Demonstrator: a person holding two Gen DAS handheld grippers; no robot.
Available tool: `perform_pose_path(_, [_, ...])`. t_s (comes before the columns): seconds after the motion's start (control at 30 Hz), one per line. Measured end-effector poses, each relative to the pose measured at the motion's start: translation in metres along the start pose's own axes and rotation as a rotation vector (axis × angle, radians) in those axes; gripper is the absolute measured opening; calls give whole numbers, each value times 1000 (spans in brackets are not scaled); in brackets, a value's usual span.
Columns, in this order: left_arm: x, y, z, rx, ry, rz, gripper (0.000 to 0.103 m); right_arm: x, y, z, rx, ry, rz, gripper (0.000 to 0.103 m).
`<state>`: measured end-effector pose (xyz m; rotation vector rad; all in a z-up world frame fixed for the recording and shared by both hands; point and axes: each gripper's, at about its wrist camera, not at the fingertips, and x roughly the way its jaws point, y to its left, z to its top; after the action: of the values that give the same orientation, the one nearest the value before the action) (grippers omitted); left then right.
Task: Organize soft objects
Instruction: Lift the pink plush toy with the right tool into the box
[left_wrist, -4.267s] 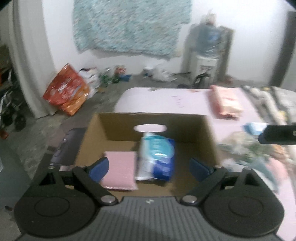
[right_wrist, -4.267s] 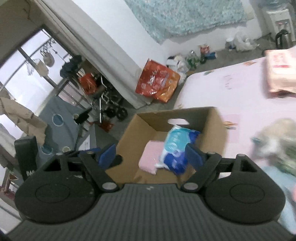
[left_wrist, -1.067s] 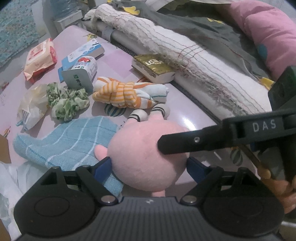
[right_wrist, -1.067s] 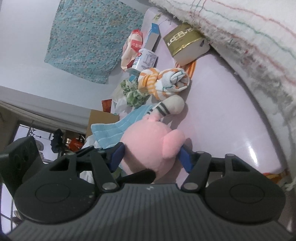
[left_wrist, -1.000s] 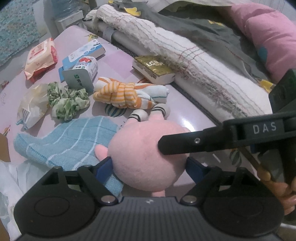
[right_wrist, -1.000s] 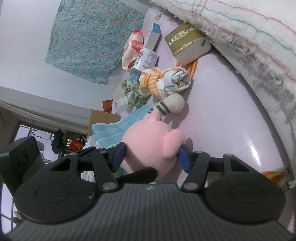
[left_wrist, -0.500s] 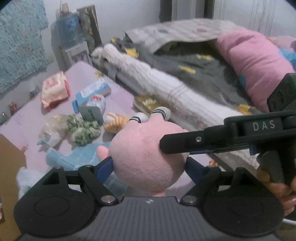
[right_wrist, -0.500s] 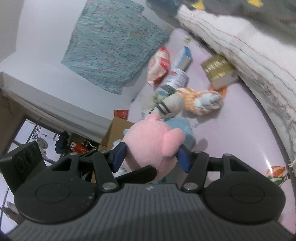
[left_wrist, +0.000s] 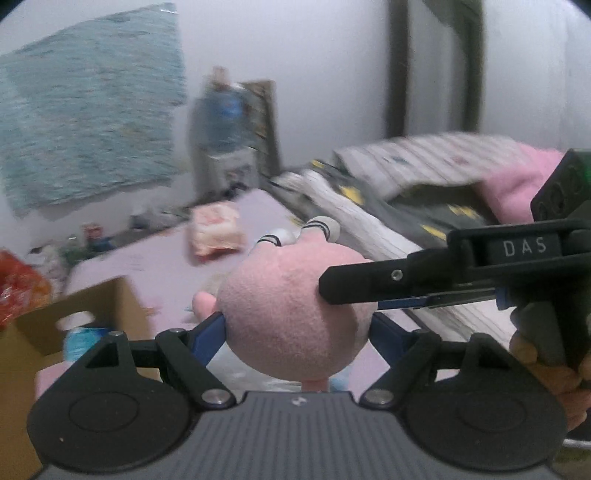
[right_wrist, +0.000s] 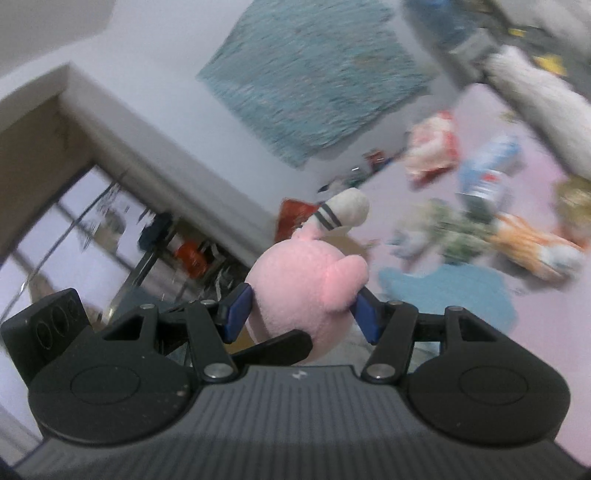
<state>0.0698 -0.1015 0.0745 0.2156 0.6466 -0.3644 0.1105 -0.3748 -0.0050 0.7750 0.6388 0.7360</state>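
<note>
Seen from the left wrist, and taking the pink plush toy as the landmark, an orange-red bag lies far to its left on the floor, and nearer to it stands an open cardboard box with a blue-and-white packet inside. The toy sits in mid-air at the centre, above the pale pink bed sheet. The left hand-held gripper is closed on it, with a blue pad pressed into each flank of its round body. Beyond the toy, toward the wall, a pink-and-white packet lies on the sheet. The right hand-held gripper reaches in from the toy's right, its black finger laid across the plush's upper side, and a hand grips its handle at the far right edge. Behind that hand, rumpled blankets are heaped. In the right wrist view, the right hand-held gripper likewise clamps the same plush, both blue pads sunk into the fabric, with a black finger of the left tool crossing below the toy. To the toy's right on the sheet lie a light blue cloth, a green scrunchie and an orange-striped soft toy, all blurred.
</note>
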Motion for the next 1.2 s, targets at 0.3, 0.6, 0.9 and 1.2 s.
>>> perform_pose_path(0.3, [-3, 126, 10, -220, 20, 91, 86, 124, 83, 42, -122, 200, 40, 60])
perform_pose_path(0.6, [54, 238, -3, -456, 91, 4, 86, 245, 113, 67, -152, 351, -133, 60])
perform_pose_path(0.9, [113, 306, -44, -735, 167, -140, 86, 334, 122, 62, -313, 385, -347, 60])
perform_pose_path(1.2, [154, 325, -72, -855, 276, -186, 89, 368, 108, 59, -321, 396, -369, 59])
